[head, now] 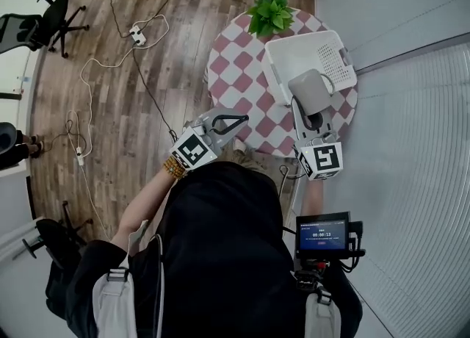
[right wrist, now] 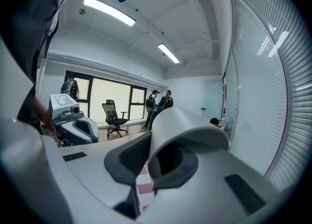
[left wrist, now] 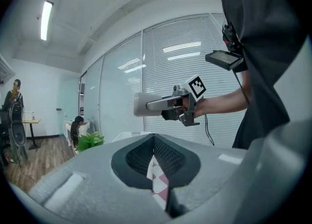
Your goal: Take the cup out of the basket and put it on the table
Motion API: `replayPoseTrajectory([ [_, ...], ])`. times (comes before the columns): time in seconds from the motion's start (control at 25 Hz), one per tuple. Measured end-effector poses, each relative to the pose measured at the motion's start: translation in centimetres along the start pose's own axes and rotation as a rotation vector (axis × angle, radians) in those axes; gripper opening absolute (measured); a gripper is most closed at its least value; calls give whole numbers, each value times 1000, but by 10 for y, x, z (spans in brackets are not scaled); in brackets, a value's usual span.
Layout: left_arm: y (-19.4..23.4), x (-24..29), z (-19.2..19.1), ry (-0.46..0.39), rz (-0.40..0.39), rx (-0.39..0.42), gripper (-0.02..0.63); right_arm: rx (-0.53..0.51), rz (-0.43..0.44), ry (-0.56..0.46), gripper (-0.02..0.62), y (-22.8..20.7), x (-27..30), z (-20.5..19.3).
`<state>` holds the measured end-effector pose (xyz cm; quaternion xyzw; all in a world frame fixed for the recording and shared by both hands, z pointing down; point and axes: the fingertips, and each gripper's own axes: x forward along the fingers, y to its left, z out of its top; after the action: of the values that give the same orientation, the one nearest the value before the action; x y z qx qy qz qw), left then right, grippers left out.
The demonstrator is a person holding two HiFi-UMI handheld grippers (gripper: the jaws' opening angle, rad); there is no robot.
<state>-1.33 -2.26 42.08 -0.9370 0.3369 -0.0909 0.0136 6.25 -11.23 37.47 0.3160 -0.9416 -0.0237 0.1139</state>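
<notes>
A grey cup (head: 310, 90) hangs in the air over the near edge of the white basket (head: 294, 46), lying on its side. My right gripper (head: 308, 122) is shut on its rim, with one jaw inside the cup (right wrist: 187, 123) and the other outside. The basket stands on a round table (head: 235, 65) with a red and white checked cloth. My left gripper (head: 241, 119) hovers over the table's near left edge, shut and holding nothing. In the left gripper view the checked cloth shows through the slit between its jaws, and the cup (left wrist: 145, 104) shows beyond at the tip of the right gripper.
A green plant (head: 270, 12) stands at the table's far edge beside the basket. Cables and a power strip (head: 136, 33) lie on the wooden floor to the left. An office chair (head: 44, 24) is at far left. A glass wall with blinds runs along the right.
</notes>
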Motion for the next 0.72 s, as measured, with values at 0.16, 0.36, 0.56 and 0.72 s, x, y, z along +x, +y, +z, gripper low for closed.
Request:
replayPoseTrajectory([
  [0.16, -7, 6, -2, 4, 8, -4, 3, 51, 22, -16, 35, 14, -7, -9],
  [0.36, -11, 10, -4, 6, 23, -13, 3, 95, 42, -27, 35, 29, -17, -24],
  [0.56, -12, 19, -10, 14, 25, -2, 3, 110, 67, -52, 35, 39, -23, -36],
  [0.72, -12, 30, -4, -14, 25, -14, 3, 105, 79, -69, 35, 37, -26, -40],
])
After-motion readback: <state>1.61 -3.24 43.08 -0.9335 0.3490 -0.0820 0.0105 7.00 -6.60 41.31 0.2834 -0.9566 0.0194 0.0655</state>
